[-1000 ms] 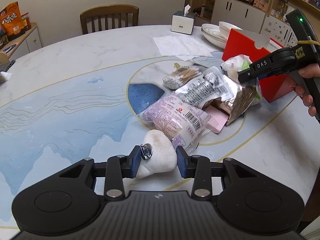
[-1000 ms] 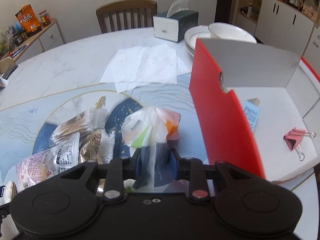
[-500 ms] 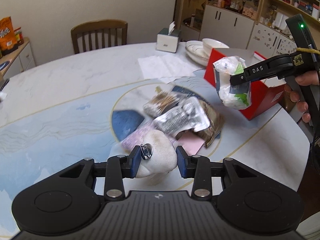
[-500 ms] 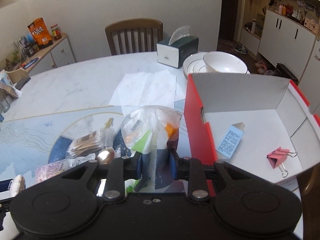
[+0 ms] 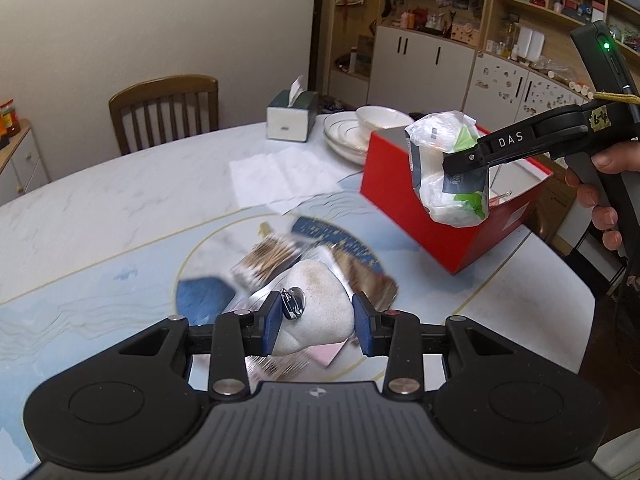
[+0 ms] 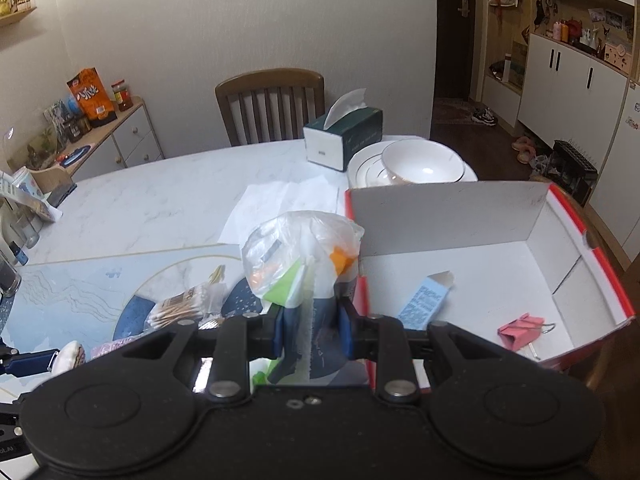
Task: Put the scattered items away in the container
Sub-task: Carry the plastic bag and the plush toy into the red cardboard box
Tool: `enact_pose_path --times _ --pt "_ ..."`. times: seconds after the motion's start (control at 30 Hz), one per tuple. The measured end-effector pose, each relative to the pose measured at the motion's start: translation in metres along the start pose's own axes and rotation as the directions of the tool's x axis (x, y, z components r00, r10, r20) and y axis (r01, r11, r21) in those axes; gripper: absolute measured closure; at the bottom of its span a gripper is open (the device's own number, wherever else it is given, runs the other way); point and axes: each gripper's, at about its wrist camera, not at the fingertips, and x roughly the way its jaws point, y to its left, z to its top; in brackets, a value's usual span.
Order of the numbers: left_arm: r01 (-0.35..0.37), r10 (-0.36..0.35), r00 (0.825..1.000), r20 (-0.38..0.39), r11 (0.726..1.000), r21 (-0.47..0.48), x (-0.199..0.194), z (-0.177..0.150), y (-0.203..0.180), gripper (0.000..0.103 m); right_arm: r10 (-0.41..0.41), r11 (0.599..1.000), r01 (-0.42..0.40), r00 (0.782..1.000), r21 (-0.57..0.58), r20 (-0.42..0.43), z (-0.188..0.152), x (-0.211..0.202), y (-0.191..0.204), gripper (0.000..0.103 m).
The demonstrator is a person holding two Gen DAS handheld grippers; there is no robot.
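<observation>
1. Your right claw (image 6: pixel 310 330) is clamped on the plastic pouch (image 6: pixel 300 256), held in the air at the red box's (image 6: pixel 580 232) near-left wall.
2. Your left claw (image 5: pixel 316 322) is clamped on the white plush keychain (image 5: pixel 316 300), above the pile of packets (image 5: pixel 264 260) on the bench (image 5: pixel 120 192).
3. You are in the carrying step. Next, swing the pouch toward 2 o'clock, clear of the wall, over the white floor beside the pink binder clip (image 6: pixel 520 330), then release.

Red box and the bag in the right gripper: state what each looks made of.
Red box: likely cardboard, glossy red outside, matte white inside; thin flat folded walls.
Bag in the right gripper: thin translucent plastic film, crinkled and shiny, contents showing through.
</observation>
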Motion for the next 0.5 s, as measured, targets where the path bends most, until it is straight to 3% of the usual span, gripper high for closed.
enact_pose_path --times 0.37,0.5 --pt "0.025 -0.026 0.999 0.037 0.999 0.036 0.015 0.033 -0.041 0.067 0.139 0.984 -0.14 0.99 0.111 0.012 0.015 -0.018 -0.044 0.079" --pt "0.03 -0.033 0.998 0.054 0.998 0.06 0.025 0.049 -0.06 0.067 0.147 0.982 -0.149 0.989 0.114 0.027 0.022 -0.021 -0.06 0.079"
